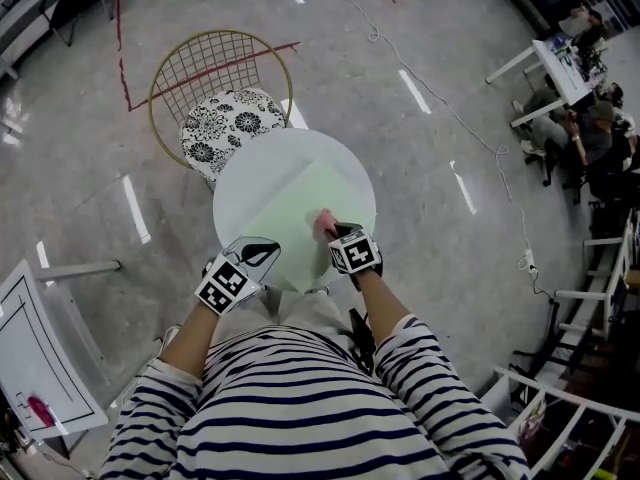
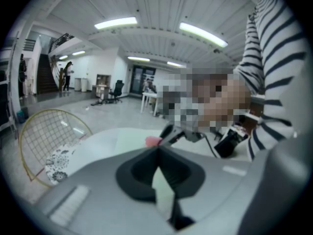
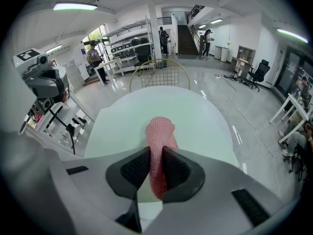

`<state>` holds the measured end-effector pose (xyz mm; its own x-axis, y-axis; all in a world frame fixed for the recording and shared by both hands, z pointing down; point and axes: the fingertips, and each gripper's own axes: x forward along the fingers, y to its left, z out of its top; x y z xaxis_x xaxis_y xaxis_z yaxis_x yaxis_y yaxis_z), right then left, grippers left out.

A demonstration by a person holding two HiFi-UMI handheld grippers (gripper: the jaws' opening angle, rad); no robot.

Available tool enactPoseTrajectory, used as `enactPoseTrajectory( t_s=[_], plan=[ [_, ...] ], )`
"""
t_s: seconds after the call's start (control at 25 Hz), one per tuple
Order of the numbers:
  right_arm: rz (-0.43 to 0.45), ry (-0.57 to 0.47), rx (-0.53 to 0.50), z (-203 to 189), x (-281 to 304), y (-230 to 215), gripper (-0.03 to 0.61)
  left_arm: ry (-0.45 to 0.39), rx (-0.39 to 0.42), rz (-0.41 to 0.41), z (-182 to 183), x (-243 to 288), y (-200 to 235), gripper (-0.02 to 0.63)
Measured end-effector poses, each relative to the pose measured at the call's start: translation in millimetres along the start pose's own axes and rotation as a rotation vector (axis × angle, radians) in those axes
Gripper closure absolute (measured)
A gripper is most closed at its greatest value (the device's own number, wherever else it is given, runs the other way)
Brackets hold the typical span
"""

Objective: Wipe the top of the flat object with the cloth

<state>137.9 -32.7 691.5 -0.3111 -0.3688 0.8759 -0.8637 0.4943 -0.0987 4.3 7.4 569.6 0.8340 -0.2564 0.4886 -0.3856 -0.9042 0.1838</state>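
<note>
The shiny grey floor (image 1: 450,118) fills the big room. A round white desk (image 1: 250,183) stands in the middle of it. Behind the desk is a chair (image 1: 215,78) with a gold wire back and a cushion with black flowers on it.

A person in a striped top stands at the near side of the desk. Both sleeves are pushed up to the elbows and both forearms are bare. The left arm (image 1: 190,338) reaches forward and a little to the left. The right arm (image 1: 385,303) reaches forward, and its wrist bends so the tool in that hand tips down steeply.

A flat pale green sheet (image 1: 315,193) lies on top of the desk, on the right half.

The left gripper (image 1: 258,255) is at the near left edge of the desk and points only a little downward. Its jaws are closed together with nothing between them. I cannot tell if it touches the desk.

The right gripper (image 1: 336,231) is over the near part of the green sheet and points down at it. Its jaws squeeze a pink cloth (image 1: 324,224). The cloth sticks out past the jaw tips in a soft lump, and that end is down on the green sheet, near its front edge.
</note>
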Motion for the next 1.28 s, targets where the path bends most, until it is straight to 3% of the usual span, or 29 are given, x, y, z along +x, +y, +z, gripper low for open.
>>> enactPoseTrajectory(
  t_s=[1.28],
  plan=[
    [0.113, -0.008, -0.048, -19.9, 1.3, 94.7, 0.531, -0.011, 0.019, -0.018, -4.9, -9.0, -6.8, 0.607]
  ],
)
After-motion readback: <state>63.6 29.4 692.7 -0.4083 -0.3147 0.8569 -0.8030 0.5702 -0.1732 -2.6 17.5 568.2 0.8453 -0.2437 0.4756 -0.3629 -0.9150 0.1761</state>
